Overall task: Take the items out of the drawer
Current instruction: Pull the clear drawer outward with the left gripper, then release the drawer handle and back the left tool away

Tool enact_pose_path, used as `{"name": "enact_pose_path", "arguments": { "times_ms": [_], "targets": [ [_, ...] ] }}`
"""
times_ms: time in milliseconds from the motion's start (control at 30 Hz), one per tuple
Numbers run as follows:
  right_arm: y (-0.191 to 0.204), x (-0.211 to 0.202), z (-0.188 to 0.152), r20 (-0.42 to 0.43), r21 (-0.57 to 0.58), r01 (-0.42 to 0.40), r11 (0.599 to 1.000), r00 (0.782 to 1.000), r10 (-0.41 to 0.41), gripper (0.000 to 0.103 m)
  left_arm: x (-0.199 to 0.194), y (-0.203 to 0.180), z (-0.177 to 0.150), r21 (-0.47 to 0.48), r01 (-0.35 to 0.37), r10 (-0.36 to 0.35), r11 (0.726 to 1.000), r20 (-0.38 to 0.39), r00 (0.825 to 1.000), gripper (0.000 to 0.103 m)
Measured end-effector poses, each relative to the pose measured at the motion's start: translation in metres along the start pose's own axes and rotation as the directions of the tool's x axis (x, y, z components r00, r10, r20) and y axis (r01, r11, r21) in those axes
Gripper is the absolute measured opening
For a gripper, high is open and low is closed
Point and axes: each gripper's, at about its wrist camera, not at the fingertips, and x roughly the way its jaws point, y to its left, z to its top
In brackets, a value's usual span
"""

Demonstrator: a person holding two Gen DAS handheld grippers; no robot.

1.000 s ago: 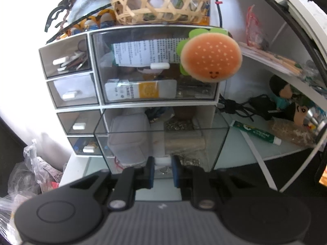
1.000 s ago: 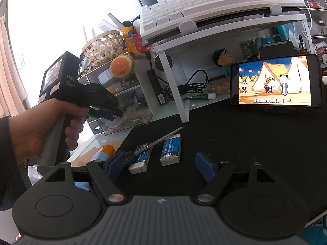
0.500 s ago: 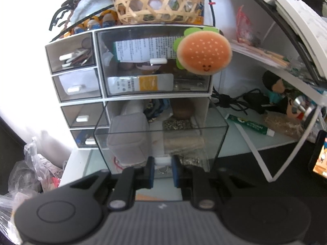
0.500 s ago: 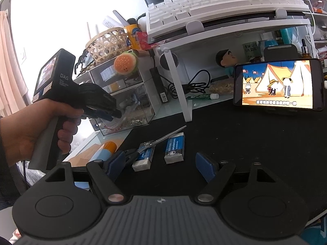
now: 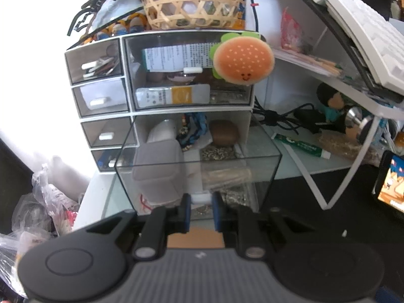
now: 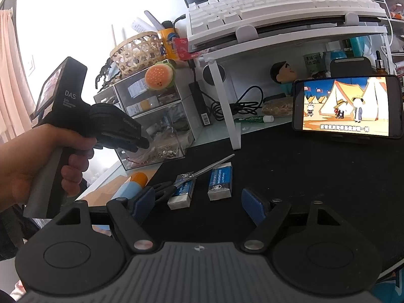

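Desk clutter: scissors [image 6: 199,176] lie across one eraser [image 6: 182,191].

We see a clear drawer [image 5: 199,174] with a white handle [image 5: 200,198] between blue pads [image 5: 185,209]. Above hangs an orange burger plush [image 5: 243,61] speckled with pale dots and fringed in green. Our blue-and-white erasers [image 6: 219,180] lie on a black mat [image 6: 315,171].

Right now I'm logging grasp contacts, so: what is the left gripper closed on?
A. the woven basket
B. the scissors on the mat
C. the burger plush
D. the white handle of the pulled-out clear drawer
D: in the left wrist view the left gripper has its blue pads pinching the white handle on the front of the open clear drawer.
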Motion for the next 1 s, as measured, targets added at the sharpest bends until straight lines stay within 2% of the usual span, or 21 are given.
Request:
{"name": "enact_pose_path", "arguments": {
  "times_ms": [1000],
  "targets": [
    [0.012,-0.008,-0.004,-0.007,-0.040,-0.009,0.999,1.000,0.009,0.080,-0.014,-0.026,-0.026,0.001,0.053,-0.053,0.999,-0.004,0.999,0.018]
  ]
}}
